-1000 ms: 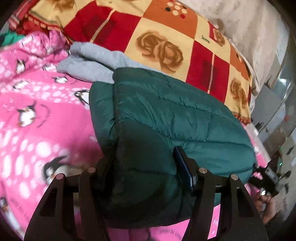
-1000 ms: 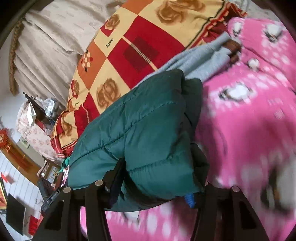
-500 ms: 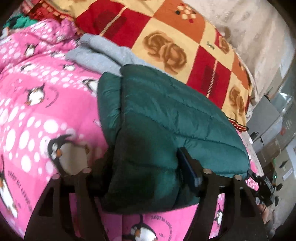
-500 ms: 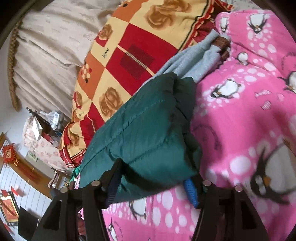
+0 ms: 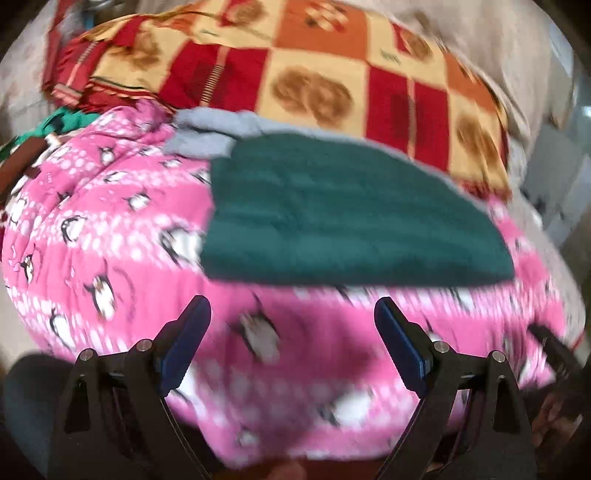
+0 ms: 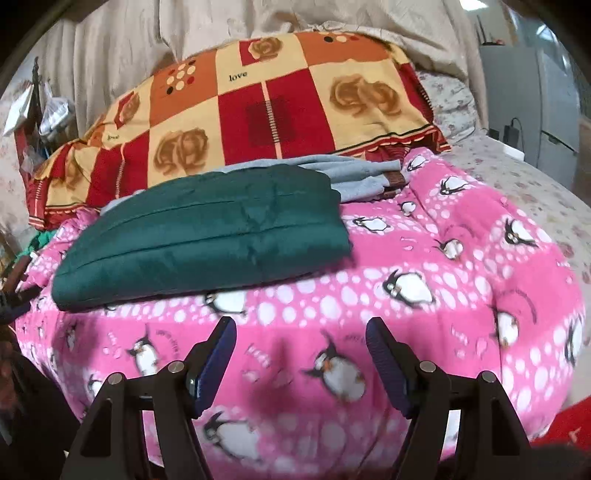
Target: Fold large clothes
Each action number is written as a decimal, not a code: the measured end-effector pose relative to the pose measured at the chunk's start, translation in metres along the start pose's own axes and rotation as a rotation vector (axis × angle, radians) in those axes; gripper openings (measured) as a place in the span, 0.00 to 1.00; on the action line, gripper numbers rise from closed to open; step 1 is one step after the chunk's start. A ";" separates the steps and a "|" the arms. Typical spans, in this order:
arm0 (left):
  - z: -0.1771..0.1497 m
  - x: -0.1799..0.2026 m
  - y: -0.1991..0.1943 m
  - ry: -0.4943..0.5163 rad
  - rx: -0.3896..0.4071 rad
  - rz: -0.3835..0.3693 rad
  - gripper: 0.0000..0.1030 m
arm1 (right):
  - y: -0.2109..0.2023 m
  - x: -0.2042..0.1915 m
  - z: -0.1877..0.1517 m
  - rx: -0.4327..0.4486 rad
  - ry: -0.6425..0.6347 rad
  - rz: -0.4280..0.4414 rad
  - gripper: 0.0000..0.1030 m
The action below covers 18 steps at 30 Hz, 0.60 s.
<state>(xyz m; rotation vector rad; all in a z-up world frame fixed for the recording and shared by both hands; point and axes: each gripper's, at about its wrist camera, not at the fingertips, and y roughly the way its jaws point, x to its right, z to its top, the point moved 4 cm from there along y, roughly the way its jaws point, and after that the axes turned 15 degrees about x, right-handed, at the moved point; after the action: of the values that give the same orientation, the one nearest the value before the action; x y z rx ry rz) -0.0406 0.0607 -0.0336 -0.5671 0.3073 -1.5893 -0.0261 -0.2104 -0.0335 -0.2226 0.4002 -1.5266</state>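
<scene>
Blanket (image 6: pixel 424 266): pink fleece, white dots, penguin print, covers the bed.
Quilt (image 6: pixel 280 107): red, orange and cream checks, rose motifs, "love" lettering, bunched behind the blanket.
Curtain (image 6: pixel 155 33): beige, along the back.
Sheet (image 6: pixel 524 184): pale floral, right of the blanket.
Cabinet (image 6: pixel 532 96): grey, far right.

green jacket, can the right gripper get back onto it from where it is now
Probably yes. The right gripper is open and empty, and only bare pink penguin blanket lies between it and the folded green jacket's near edge. Nothing sits on the jacket.
</scene>
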 end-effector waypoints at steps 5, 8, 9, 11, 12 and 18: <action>-0.026 0.041 -0.029 0.119 0.010 -0.035 0.88 | -0.039 -0.012 -0.002 0.093 -0.058 -0.027 0.69; -0.025 0.050 -0.034 0.138 0.014 -0.017 0.88 | -0.047 -0.018 -0.003 0.110 -0.078 -0.026 0.69; -0.022 0.051 -0.034 0.131 0.012 -0.004 0.88 | -0.046 -0.020 -0.001 0.111 -0.078 -0.024 0.69; -0.016 0.049 -0.036 0.114 0.021 0.049 0.88 | -0.048 -0.022 0.000 0.120 -0.075 -0.013 0.69; -0.013 0.049 -0.037 0.116 0.026 0.059 0.88 | -0.049 -0.023 -0.001 0.117 -0.077 -0.006 0.69; -0.005 0.051 -0.045 0.082 0.020 0.040 0.88 | -0.047 -0.025 -0.003 0.111 -0.088 -0.005 0.69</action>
<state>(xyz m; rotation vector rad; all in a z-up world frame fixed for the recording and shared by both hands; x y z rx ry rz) -0.0823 0.0144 -0.0054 -0.4781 0.3617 -1.5782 -0.0704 -0.1869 -0.0149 -0.2034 0.2442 -1.5332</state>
